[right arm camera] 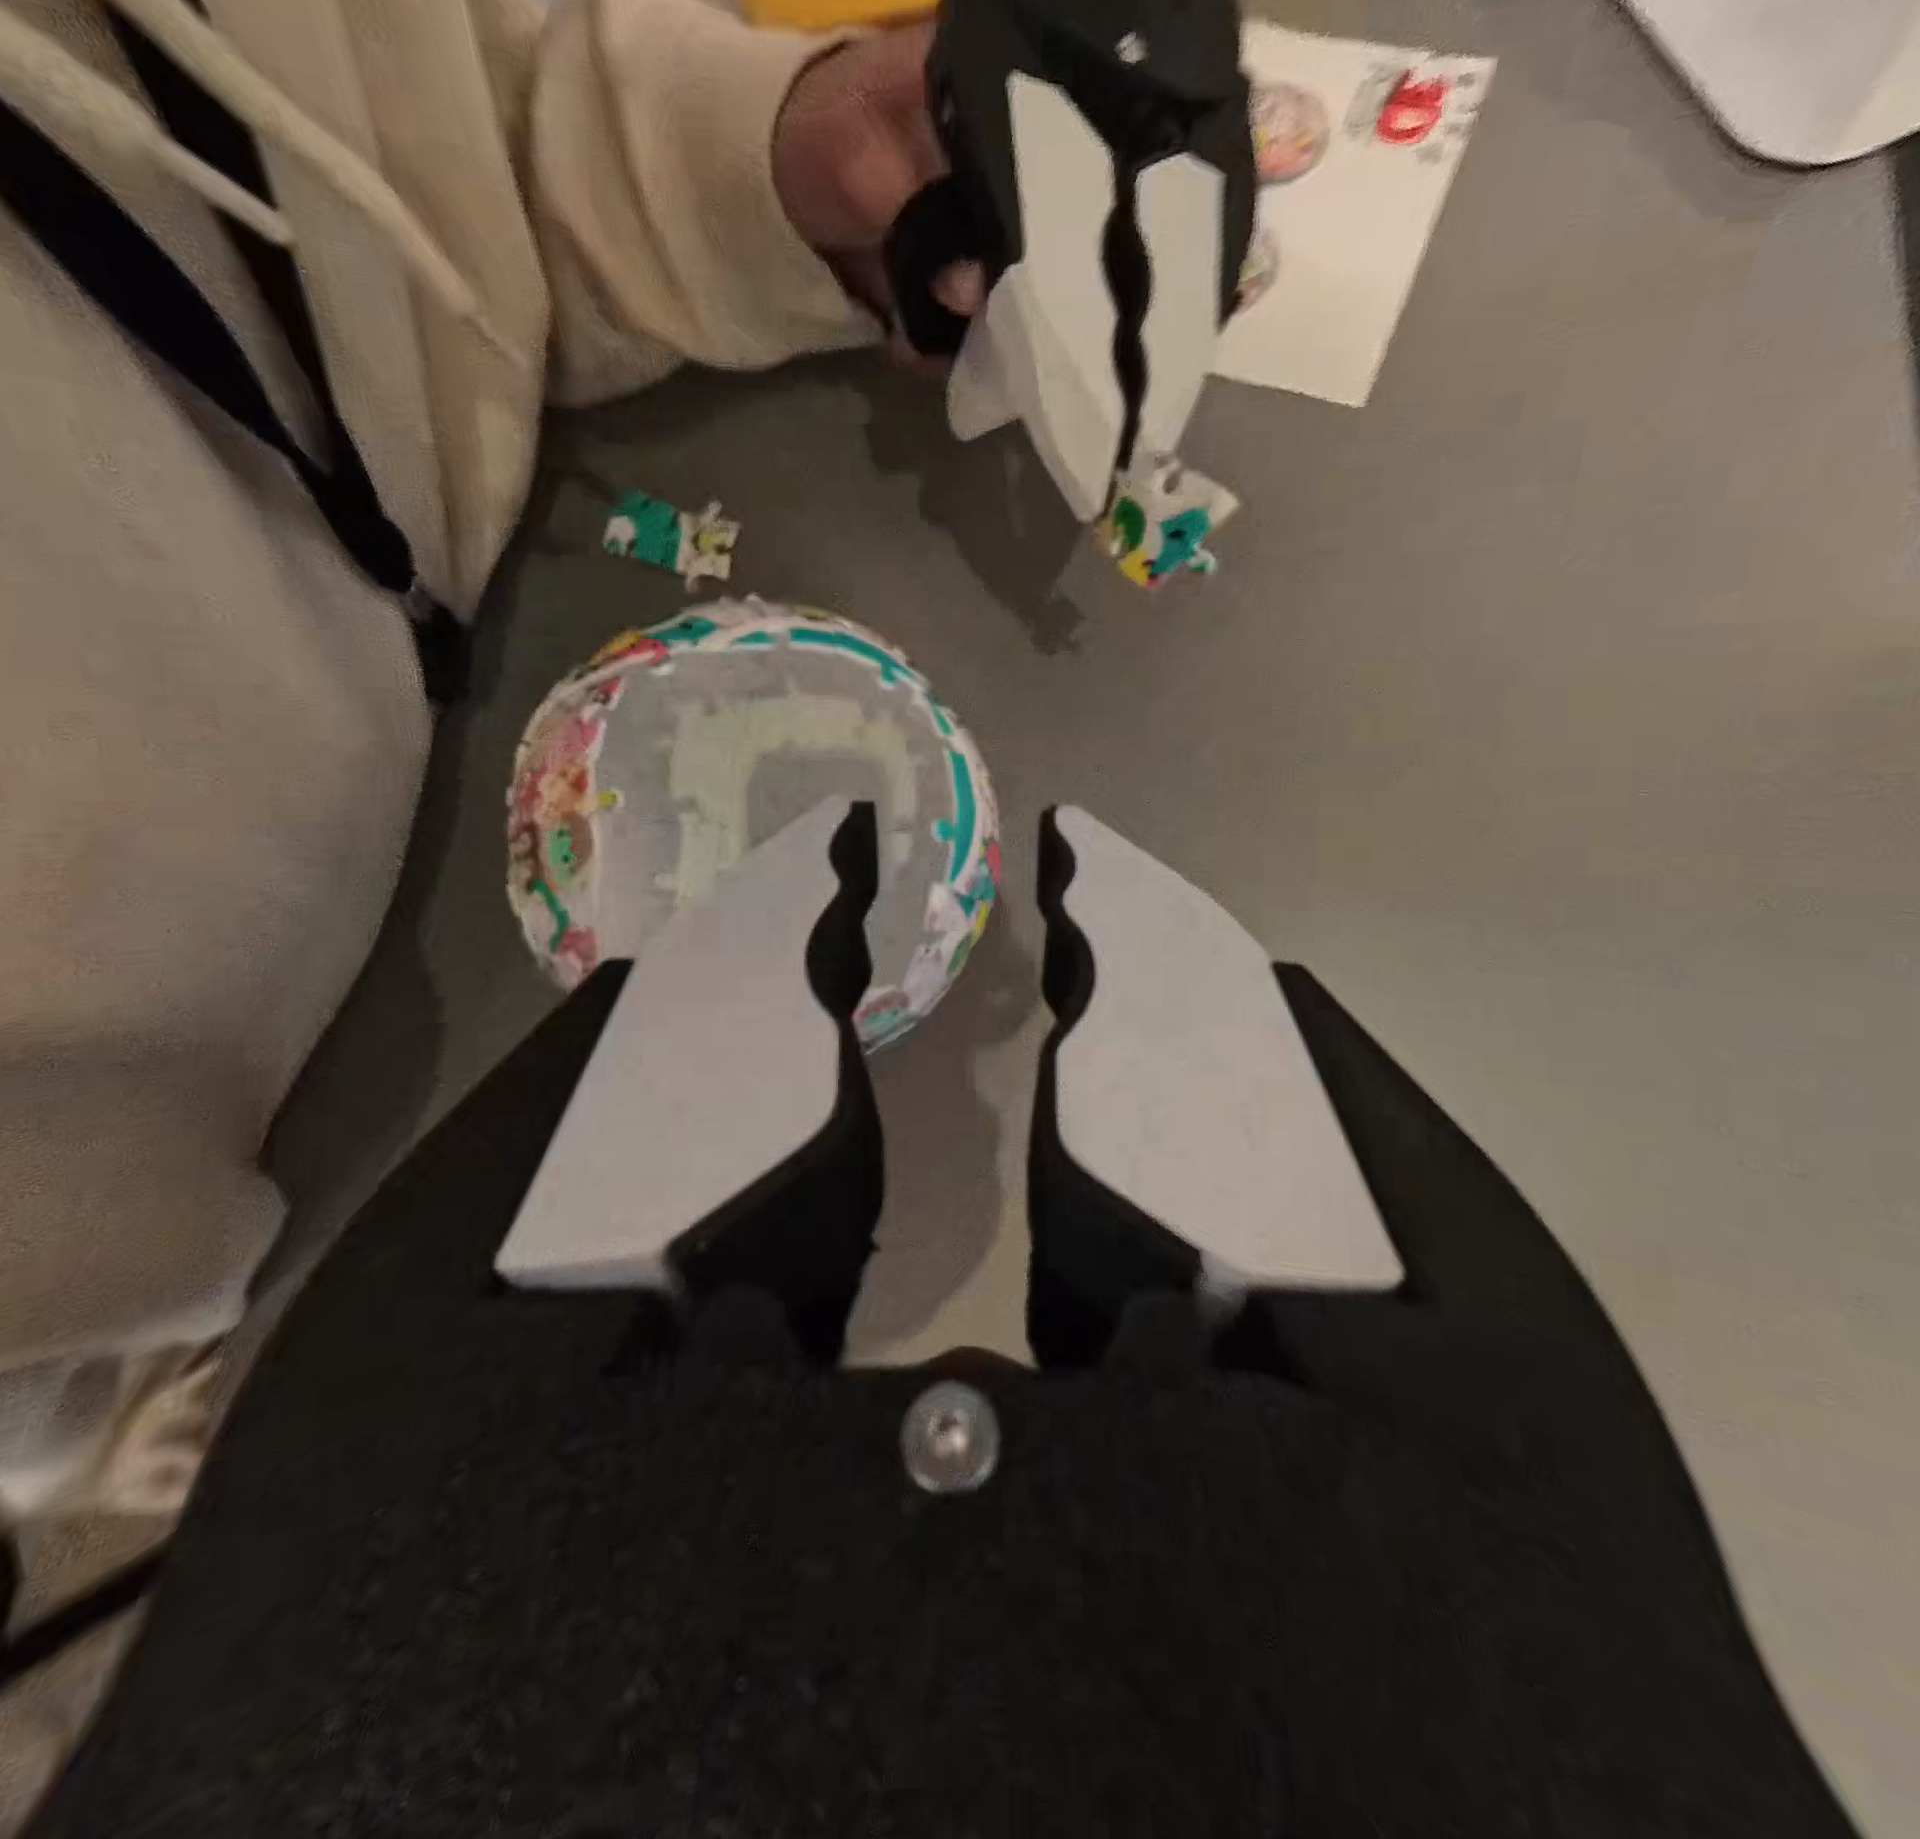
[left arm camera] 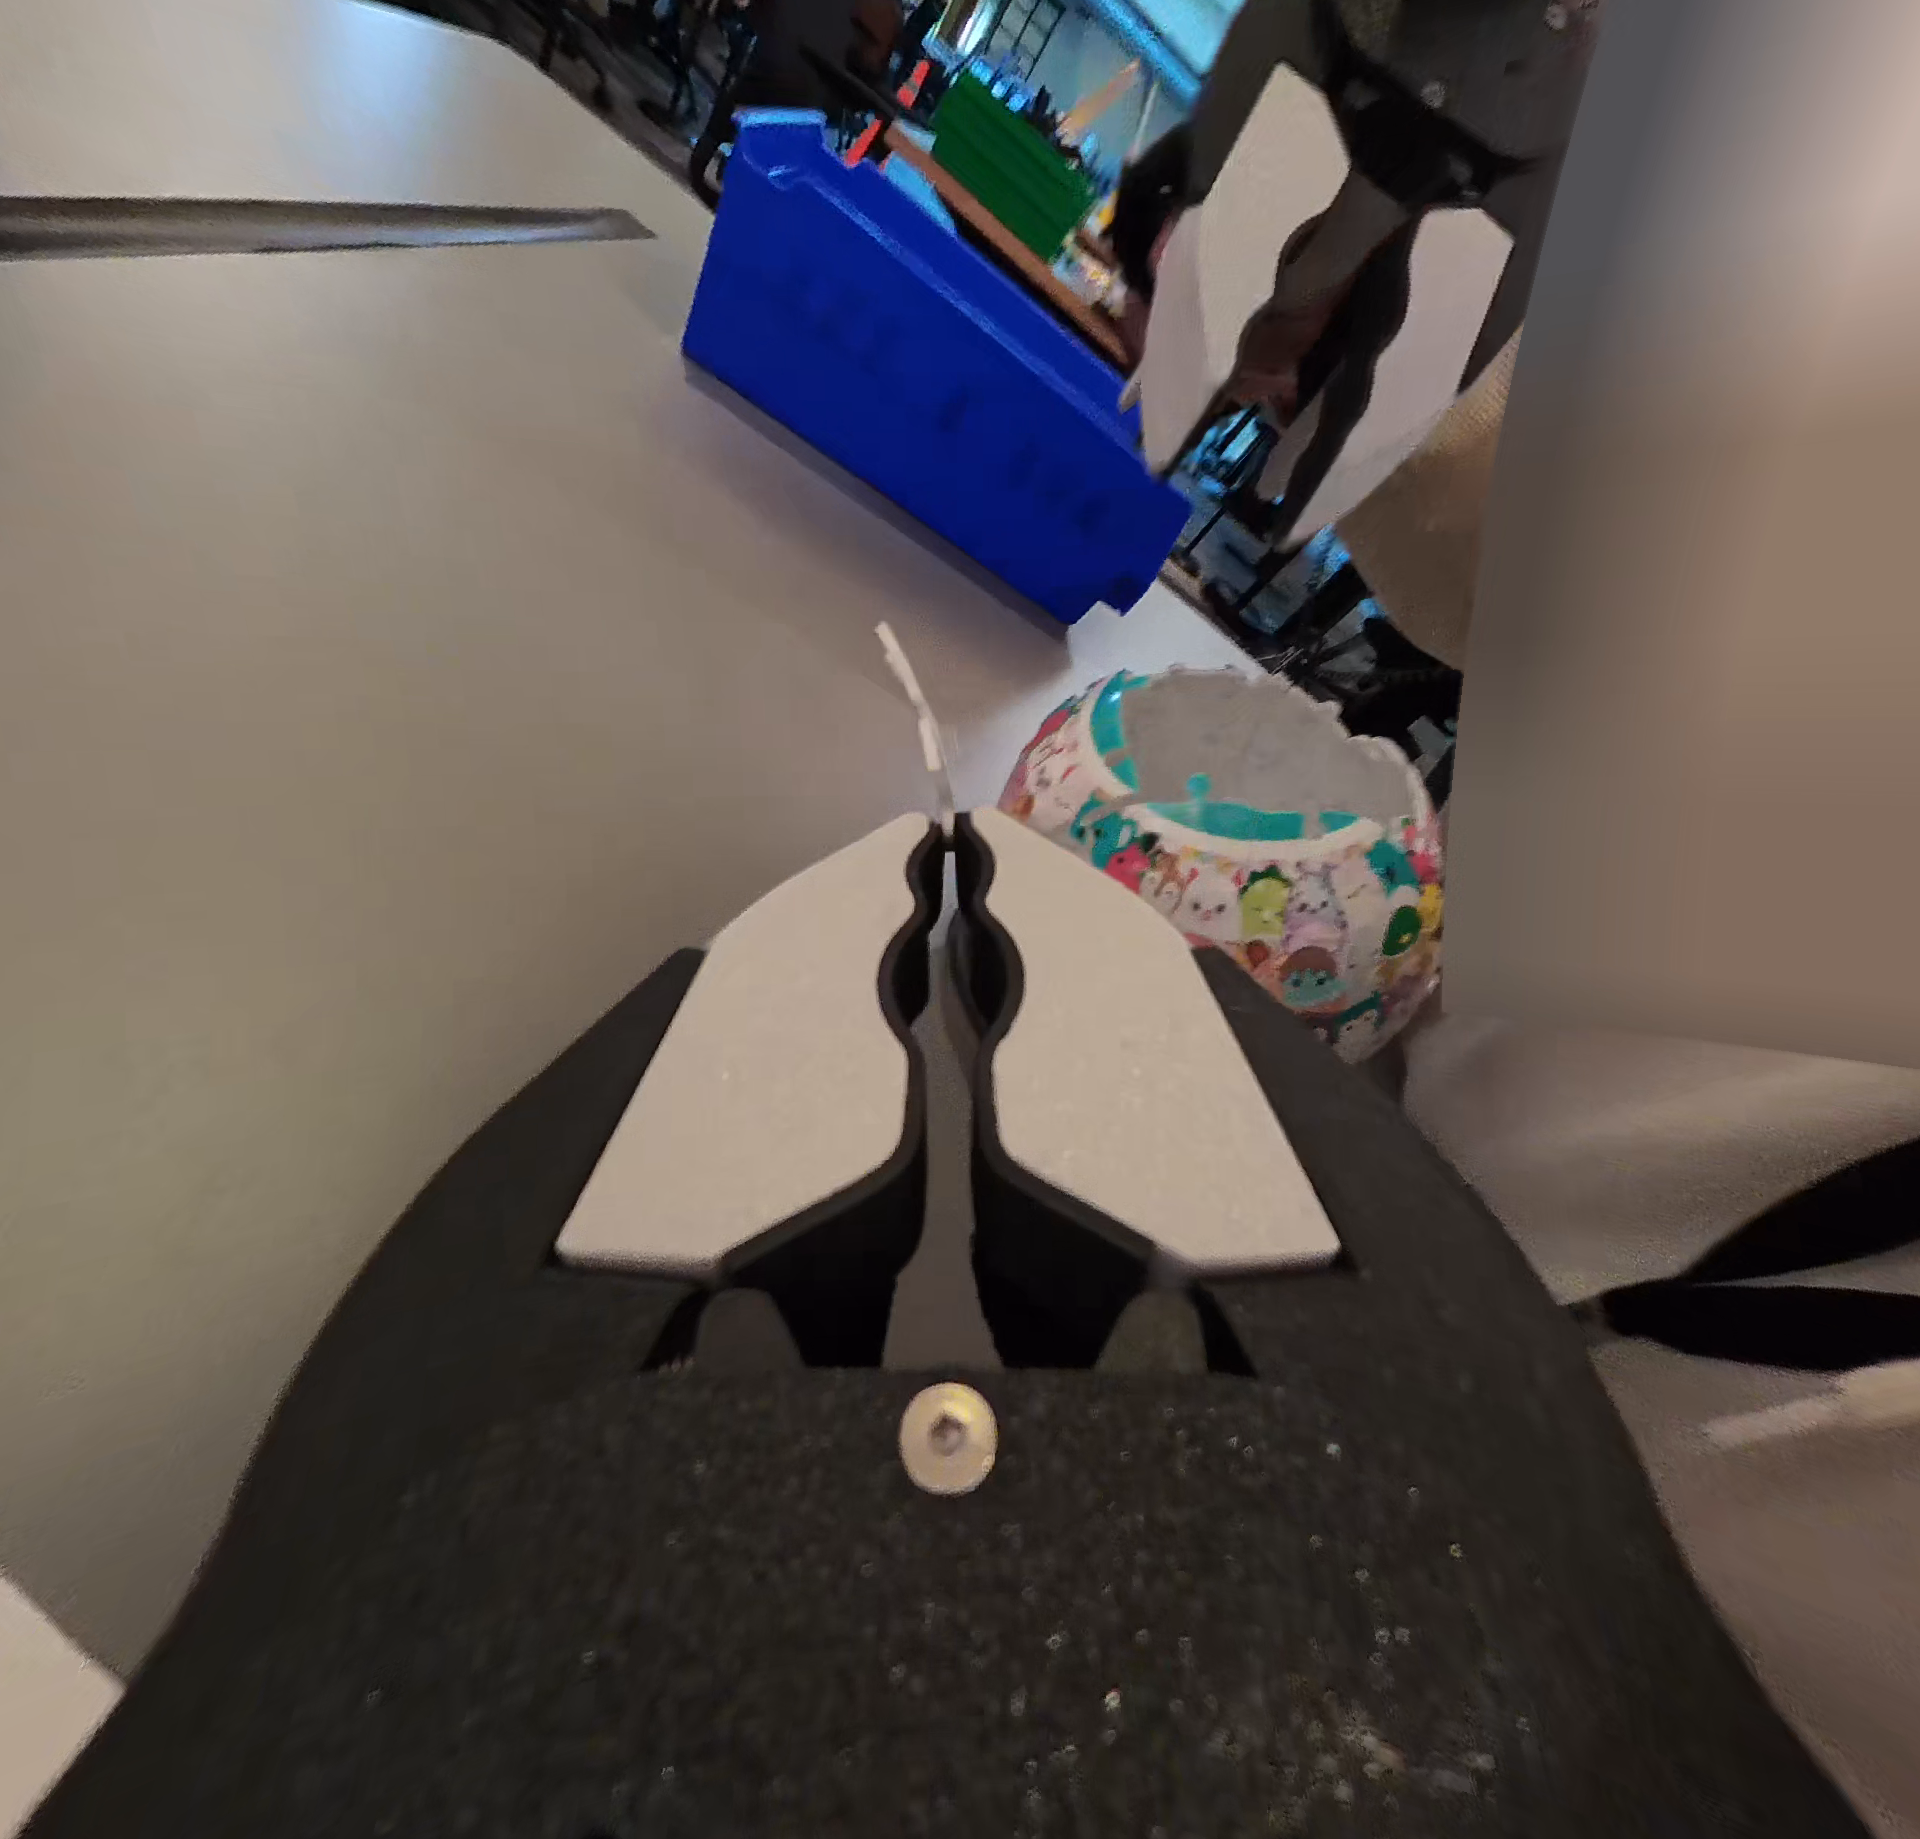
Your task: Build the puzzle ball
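Right gripper (right arm camera: 951, 823) hangs empty, jaws apart, above the half-built puzzle ball (right arm camera: 748, 802), which sits open-side up on the counter (right arm camera: 1455, 854). Farther off, left gripper (right arm camera: 1127, 480) is clamped on a puzzle piece (right arm camera: 1169, 532). My advice: brace the ball's rim with the right, then seat the piece's tabs squarely. Spare piece (right arm camera: 670, 537) lies beyond the ball.

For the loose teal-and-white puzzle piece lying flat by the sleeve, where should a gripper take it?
Probably from above, tilted, pinching an outer edge of the small teal-and-white puzzle piece: it lies flat and thin on the grey table, apart from the open puzzle ball.
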`<state>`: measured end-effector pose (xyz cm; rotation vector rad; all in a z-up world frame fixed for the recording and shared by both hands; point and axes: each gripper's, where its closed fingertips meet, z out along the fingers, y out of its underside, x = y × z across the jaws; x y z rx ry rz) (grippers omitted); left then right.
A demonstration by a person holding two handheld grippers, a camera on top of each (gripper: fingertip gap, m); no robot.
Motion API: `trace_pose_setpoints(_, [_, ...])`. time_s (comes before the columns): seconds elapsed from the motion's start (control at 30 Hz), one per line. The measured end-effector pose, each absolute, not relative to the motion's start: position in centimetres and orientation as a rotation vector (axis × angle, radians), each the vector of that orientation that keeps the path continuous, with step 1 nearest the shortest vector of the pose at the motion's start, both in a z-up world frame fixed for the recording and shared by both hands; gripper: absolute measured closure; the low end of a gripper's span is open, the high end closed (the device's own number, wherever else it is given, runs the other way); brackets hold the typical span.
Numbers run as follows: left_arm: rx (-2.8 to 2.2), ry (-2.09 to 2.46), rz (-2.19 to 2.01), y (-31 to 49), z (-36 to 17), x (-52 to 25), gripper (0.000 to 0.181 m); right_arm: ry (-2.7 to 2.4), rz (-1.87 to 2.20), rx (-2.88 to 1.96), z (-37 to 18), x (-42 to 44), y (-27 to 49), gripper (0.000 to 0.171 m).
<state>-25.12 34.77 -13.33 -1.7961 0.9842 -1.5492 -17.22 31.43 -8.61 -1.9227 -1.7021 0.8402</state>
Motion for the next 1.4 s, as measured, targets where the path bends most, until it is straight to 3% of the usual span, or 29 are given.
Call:
trace_pose_setpoints(0.07, [-1.857,1.028,-1.459,34.9,-14.2,-25.2,0.180,-1.454,0.793,-1.966,-9.2,-14.2,31.0,0.136])
trace_pose_setpoints(0.17, [-1.897,1.084,-1.304,34.8,-13.7,-26.3,0.180,-1.126,0.858,-1.981,-11.0,-11.5,26.7,0.104])
trace_pose_setpoints(0.3, [-1.848,1.016,-1.397,30.7,-8.8,-26.8,0.180,-1.107,0.674,-2.079,-15.3,-10.3,20.2,0.088])
trace_pose_setpoints(0.4, [-1.761,0.926,-1.582,26.3,-4.3,-25.8,0.180,-1.024,0.588,-1.955,-13.3,-11.4,19.7,0.106])
trace_pose_setpoints(0.5, [-1.813,0.976,-1.397,23.3,-3.7,-25.2,0.180,-0.933,0.666,-1.823,-10.2,-12.3,19.7,0.109])
trace_pose_setpoints(0.6, [-1.904,0.988,-1.169,21.1,-5.2,-25.6,0.180,-0.954,0.751,-1.771,-10.8,-12.0,20.3,0.106])
trace_pose_setpoints(0.67, [-1.986,0.958,-1.125,19.2,-6.9,-25.9,0.180,-0.990,0.788,-1.794,-13.4,-11.8,20.6,0.098])
trace_pose_setpoints(0.77, [-2.153,0.897,-1.164,15.5,-10.6,-25.6,0.180,-1.081,0.869,-1.934,-18.4,-12.7,20.6,0.057])
trace_pose_setpoints(0.87, [-2.241,0.808,-1.182,13.9,-13.6,-24.3,0.180,-1.152,0.975,-1.954,-19.4,-14.4,21.0,0.039])
trace_pose_setpoints(1.1, [-2.248,0.825,-1.147,15.0,-14.8,-21.1,0.180,-1.309,1.019,-1.843,-17.1,-16.8,22.1,0.034])
trace_pose_setpoints(1.4, [-2.257,0.810,-1.090,17.1,-14.5,-23.2,0.180,-1.202,1.073,-1.859,-16.5,-16.4,21.1,0.032])
